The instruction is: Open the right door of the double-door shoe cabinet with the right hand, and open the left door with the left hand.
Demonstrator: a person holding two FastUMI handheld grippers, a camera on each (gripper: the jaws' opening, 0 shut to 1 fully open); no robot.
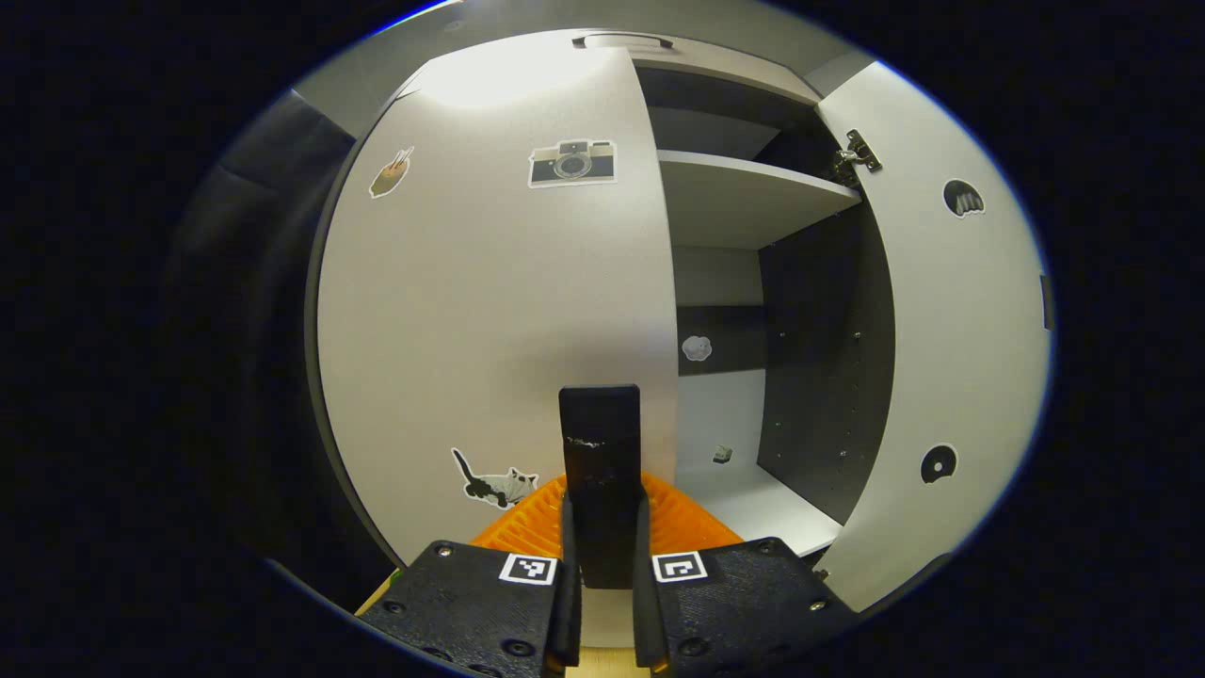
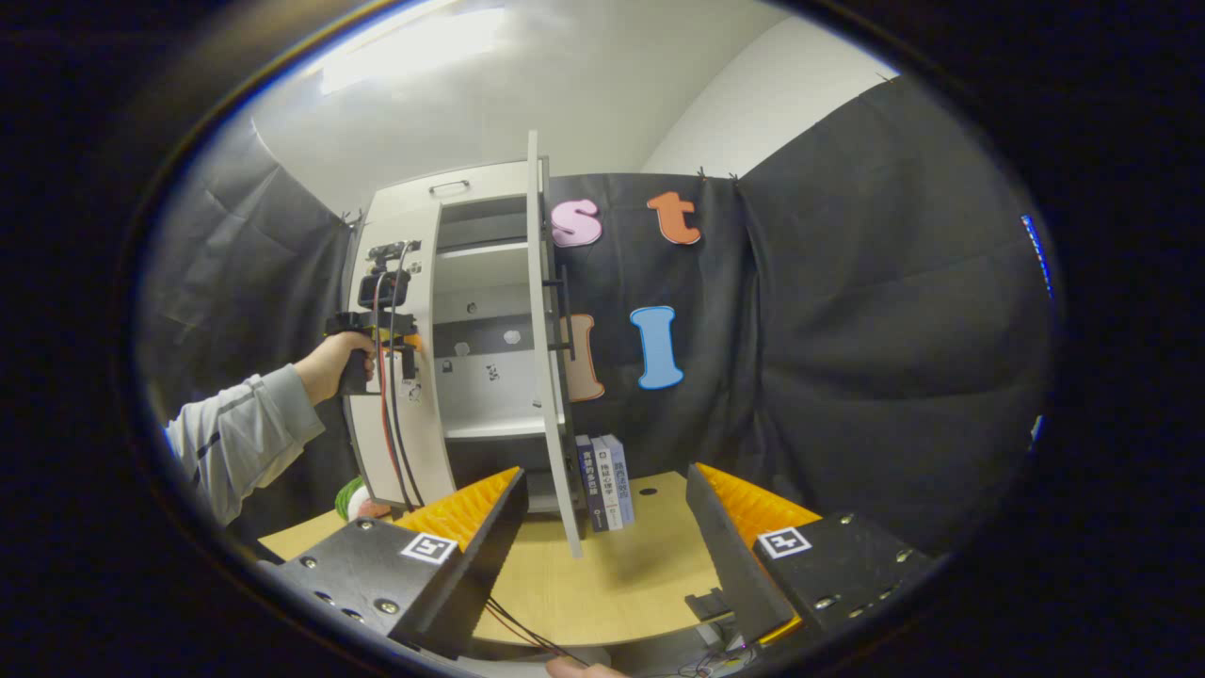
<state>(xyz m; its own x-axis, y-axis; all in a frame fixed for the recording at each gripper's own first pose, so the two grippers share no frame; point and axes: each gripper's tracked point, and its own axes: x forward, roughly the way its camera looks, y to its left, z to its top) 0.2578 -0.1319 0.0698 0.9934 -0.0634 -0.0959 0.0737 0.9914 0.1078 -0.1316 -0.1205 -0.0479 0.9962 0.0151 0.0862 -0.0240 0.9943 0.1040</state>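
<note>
The white shoe cabinet [image 1: 744, 193] fills the left gripper view. Its left door [image 1: 490, 301], with stickers on it, looks closed. My left gripper [image 1: 602, 499] is shut on that door's dark vertical handle [image 1: 601, 433]. The right door [image 1: 951, 358] is swung wide open, showing shelves inside. In the right gripper view the cabinet [image 2: 471, 282] stands at the back of the table, its right door [image 2: 546, 377] seen edge-on. A hand [image 2: 329, 367] holds the left gripper [image 2: 409, 350] against the left door [image 2: 400, 452]. My right gripper [image 2: 604, 476] is open, back from the cabinet, holding nothing.
The cabinet stands on a wooden table [image 2: 602, 574]. A few books [image 2: 607, 499] stand upright just right of the open door. Red and black cables [image 2: 386, 424] hang from the left gripper. A green thing [image 2: 350, 497] lies by the cabinet's left foot. Black cloth walls surround the booth.
</note>
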